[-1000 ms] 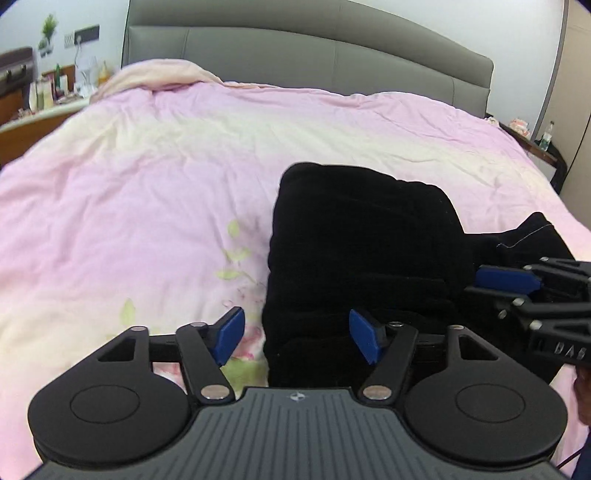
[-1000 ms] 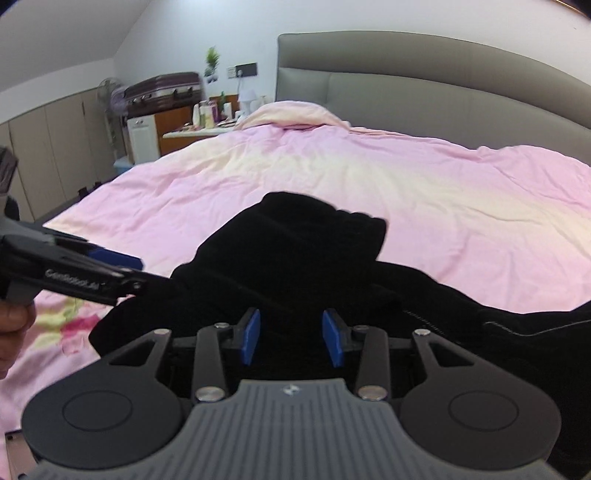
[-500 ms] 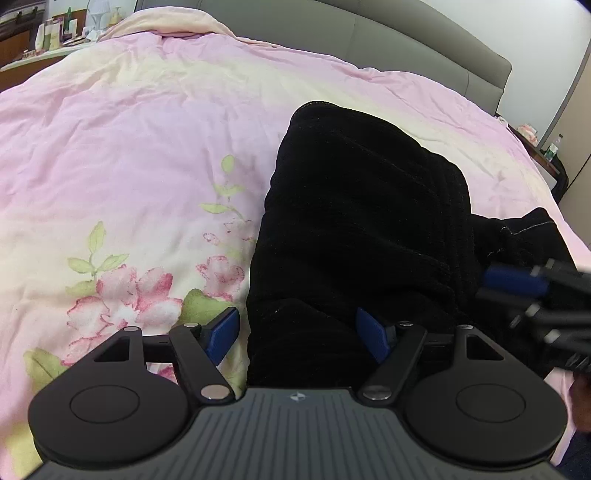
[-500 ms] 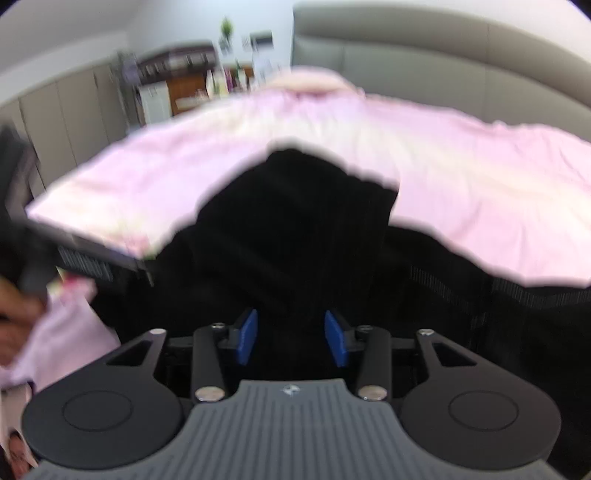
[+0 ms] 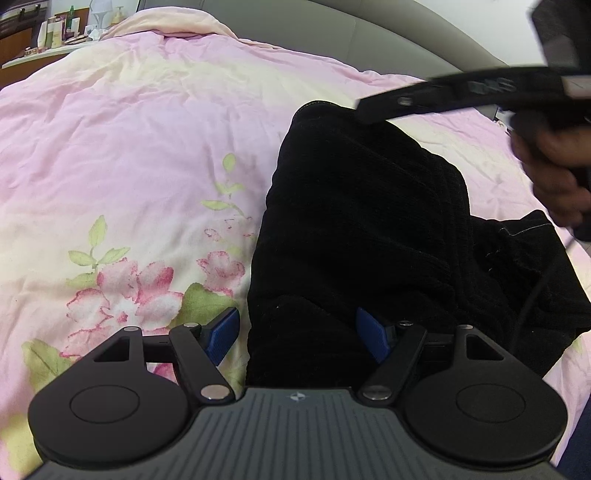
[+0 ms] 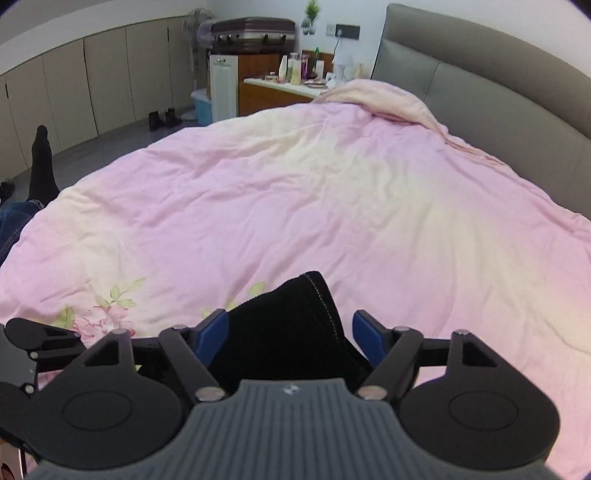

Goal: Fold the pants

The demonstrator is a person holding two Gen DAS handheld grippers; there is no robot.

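Pants (image 5: 362, 229), black and folded, lie on the bed's pink quilt (image 5: 129, 147) where we hold our left gripper (image 5: 297, 334) spread over their near edge, while our right gripper (image 6: 288, 332), jaws just widening, straddles a black corner without pinching.

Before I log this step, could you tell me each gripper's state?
Left gripper: open, over the black pants.
Right gripper: open, jaws just widening around the pants, not gripping.

A home bedroom. A bed with a pink floral duvet (image 6: 295, 206) and grey padded headboard (image 6: 480, 74) fills the frame. Upper left stand wardrobe doors (image 6: 92, 85), a suitcase (image 6: 255, 31) and a toiletry-covered dresser (image 6: 280, 88).
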